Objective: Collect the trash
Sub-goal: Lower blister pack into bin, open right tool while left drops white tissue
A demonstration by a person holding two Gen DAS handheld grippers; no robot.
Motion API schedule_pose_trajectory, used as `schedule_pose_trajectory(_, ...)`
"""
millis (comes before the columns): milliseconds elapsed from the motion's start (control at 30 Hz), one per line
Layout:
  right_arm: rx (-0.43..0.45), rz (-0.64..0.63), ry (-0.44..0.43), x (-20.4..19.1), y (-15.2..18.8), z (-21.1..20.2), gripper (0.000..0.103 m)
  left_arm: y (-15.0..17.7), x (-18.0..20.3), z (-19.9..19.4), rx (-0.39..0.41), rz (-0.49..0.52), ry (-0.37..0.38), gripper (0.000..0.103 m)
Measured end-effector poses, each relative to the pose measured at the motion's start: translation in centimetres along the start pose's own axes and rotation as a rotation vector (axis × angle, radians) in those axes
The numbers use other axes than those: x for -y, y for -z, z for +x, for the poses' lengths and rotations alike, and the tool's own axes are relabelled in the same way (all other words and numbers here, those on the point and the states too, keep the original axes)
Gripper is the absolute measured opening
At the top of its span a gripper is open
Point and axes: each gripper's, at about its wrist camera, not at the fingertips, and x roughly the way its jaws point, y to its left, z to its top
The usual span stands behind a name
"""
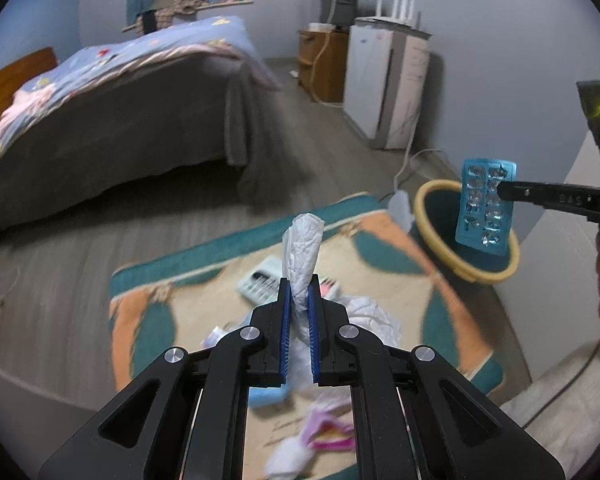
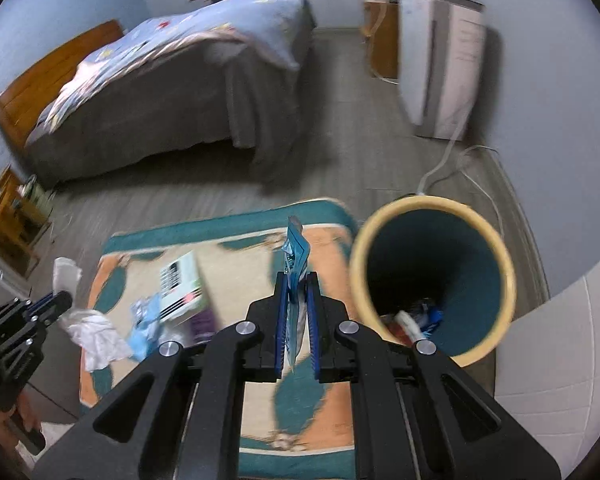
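Underfoot, patterned rug (image 2: 332, 264) on grey floor (image 2: 340, 160) beside bed (image 2: 180, 92).

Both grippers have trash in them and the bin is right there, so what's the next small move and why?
Probably carry the right gripper a little to its right, over the bin's mouth, then open its jaws. It is shut on the blister pack, which hangs near the bin's rim, while the left gripper, holding the crumpled tissue, is farther off above the rug.
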Motion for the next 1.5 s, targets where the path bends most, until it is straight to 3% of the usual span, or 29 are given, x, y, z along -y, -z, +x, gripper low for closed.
schedule_pose_trajectory(300, 0.005, 0.116, 0.049, 7.4, -0.3, 0.1, 0.009, -3.5, 6.7, 2.8, -0.006, 0.11, 0.099, 0.009)
schedule_pose_trajectory(733, -0.032, 0.199, 0.133, 15.2, 0.8, 1.8, 0.009, -6.1, 14.9, 8.5, -0.05, 0.245, 0.194, 0.009)
schedule_pose_trajectory(1367, -0.115, 0.254, 0.218, 19.2, 2.1, 6.7, 0.009, -6.5, 22.8, 18.3, -0.161, 0.361, 0.231, 0.009)
schedule_pose_trajectory(1467, -0.123, 0.273, 0.232, 19.6, 2.3, 7.1, 0.011, -6.4, 23.4, 18.8, -0.162, 0.373, 0.225, 0.017)
schedule_pose_trajectory(1500, -0.123, 0.279, 0.234, 19.7, 2.3, 7.1, 0.012, -6.5, 23.4, 18.8, -0.157, 0.372, 0.227, 0.026)
